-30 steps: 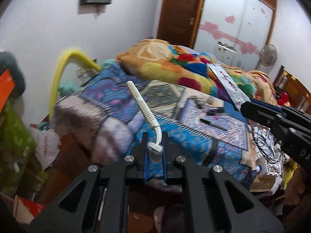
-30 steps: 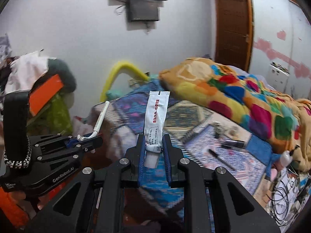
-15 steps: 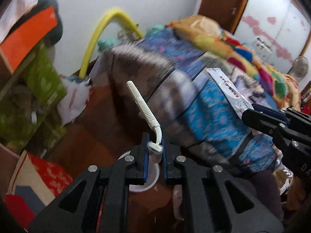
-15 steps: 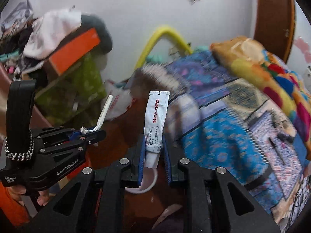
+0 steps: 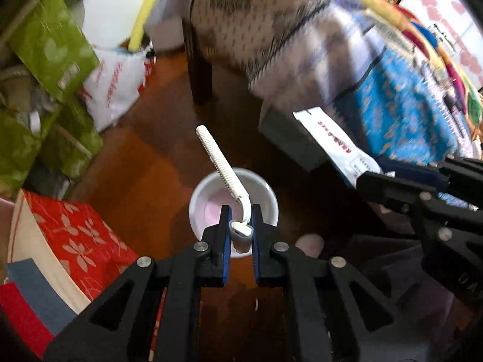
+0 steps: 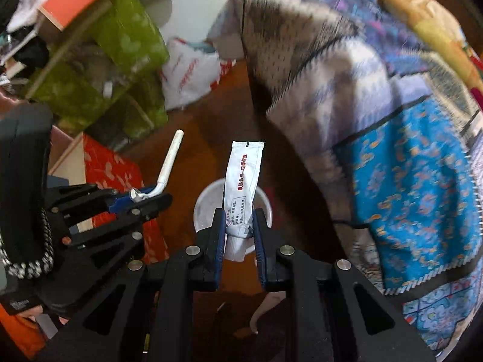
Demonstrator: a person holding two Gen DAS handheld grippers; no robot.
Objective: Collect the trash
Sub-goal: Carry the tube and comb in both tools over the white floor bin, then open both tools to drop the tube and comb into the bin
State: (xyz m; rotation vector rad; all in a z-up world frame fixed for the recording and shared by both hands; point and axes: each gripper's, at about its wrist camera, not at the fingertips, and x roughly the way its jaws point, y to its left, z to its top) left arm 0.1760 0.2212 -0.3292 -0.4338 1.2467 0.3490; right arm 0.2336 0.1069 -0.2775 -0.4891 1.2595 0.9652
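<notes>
My left gripper (image 5: 240,229) is shut on a white disposable razor (image 5: 222,166), gripped at its head with the ribbed handle pointing up and away. My right gripper (image 6: 240,229) is shut on a white tube (image 6: 244,175) with red print, held near its cap end. Both hang above a small white bin (image 5: 208,199) on the brown floor; the bin also shows in the right wrist view (image 6: 203,205). The right gripper with the tube shows at the right of the left wrist view (image 5: 371,175). The left gripper with the razor shows at the left of the right wrist view (image 6: 145,196).
A bed with a patterned blue and grey blanket (image 6: 377,96) fills the right side. Green bags (image 5: 51,48), a white plastic bag (image 5: 114,81) and a red flowered box (image 5: 78,235) crowd the left. A dark bed leg (image 5: 199,69) stands behind the bin.
Both grippers have swung down from the bed toward the floor. The white bin has come under them. Each still holds its item.
</notes>
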